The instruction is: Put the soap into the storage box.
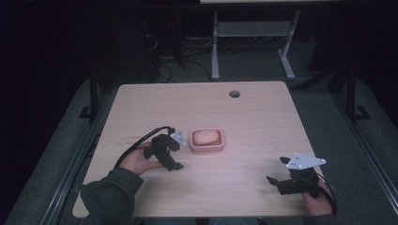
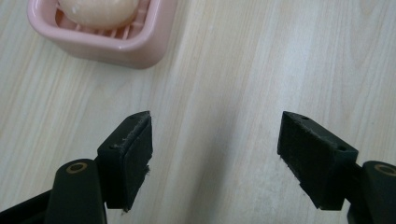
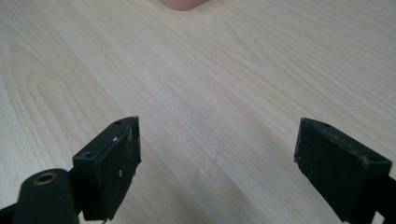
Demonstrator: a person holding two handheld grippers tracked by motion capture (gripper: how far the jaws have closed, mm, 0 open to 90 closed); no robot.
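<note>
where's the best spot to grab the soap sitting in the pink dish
Probably from above, across the narrow width of the soap. It is a rounded oval whose lower part sits inside the pink dish, whose raised rim blocks a low side approach. The open left gripper is nearest.

Dim lab or office, wooden desk point(image 1: 253, 122), floor cables point(image 1: 187, 49)
</note>
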